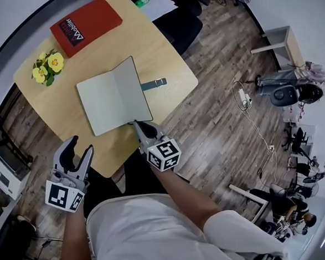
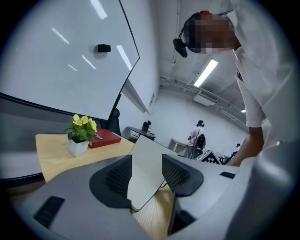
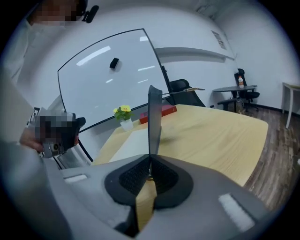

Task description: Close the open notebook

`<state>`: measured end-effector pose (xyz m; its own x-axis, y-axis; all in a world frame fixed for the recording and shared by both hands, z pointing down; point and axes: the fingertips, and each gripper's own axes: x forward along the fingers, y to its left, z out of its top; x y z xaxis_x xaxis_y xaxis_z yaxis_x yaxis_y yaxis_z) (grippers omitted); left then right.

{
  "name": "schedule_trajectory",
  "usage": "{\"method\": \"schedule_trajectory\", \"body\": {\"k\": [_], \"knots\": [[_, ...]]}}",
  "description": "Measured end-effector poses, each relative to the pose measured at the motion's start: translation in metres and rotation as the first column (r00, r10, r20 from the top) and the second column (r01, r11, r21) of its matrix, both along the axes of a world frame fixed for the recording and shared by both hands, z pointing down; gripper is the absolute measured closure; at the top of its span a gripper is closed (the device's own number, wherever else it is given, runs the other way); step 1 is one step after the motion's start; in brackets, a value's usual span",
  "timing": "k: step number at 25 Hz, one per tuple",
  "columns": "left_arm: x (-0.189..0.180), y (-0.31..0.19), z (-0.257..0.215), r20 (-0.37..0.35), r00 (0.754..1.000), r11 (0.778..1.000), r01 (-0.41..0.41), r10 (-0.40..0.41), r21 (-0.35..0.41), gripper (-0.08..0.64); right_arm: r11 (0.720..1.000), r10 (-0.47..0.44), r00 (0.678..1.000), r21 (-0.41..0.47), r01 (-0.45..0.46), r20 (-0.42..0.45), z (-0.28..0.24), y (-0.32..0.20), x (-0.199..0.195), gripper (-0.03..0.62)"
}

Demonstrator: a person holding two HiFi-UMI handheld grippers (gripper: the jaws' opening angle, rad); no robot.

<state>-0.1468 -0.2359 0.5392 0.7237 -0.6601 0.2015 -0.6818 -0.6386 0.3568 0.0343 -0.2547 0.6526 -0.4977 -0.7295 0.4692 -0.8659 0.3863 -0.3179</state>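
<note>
A notebook (image 1: 113, 95) with pale pages lies open on the wooden table (image 1: 145, 44). Its dark right cover (image 3: 154, 117) stands upright on edge, lifted off the tabletop. My right gripper (image 1: 135, 124) is shut on that cover's near corner, and the cover rises straight out of the closed jaws in the right gripper view. A dark strap (image 1: 154, 84) lies on the table just right of the notebook. My left gripper (image 1: 78, 152) hangs off the table's near left edge, open and empty. In the left gripper view the raised cover (image 2: 147, 164) shows farther off, between its fingers but apart from them.
A red book (image 1: 86, 25) lies at the table's far side, with a small pot of yellow flowers (image 1: 48, 67) to its left. A dark chair (image 1: 180, 20) and papers stand beyond the far right edge. A whiteboard (image 3: 112, 75) lines the wall.
</note>
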Motion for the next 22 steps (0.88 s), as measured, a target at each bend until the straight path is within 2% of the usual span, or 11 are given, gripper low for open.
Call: {"method": "schedule_trajectory", "body": {"k": [9,22], "knots": [[-0.007,0.001,0.001,0.043,0.999,1.000,-0.009,0.008,0.013,0.362,0.993,-0.098,0.984,0.051,0.107,-0.149,-0.002,0.003,-0.010,0.578],[-0.016,0.000,0.002,0.036,0.999,1.000,-0.006,0.006,0.017,0.364,0.972,-0.179,0.937,0.096,0.216,-0.300,-0.007,0.003,-0.029,0.578]]}}
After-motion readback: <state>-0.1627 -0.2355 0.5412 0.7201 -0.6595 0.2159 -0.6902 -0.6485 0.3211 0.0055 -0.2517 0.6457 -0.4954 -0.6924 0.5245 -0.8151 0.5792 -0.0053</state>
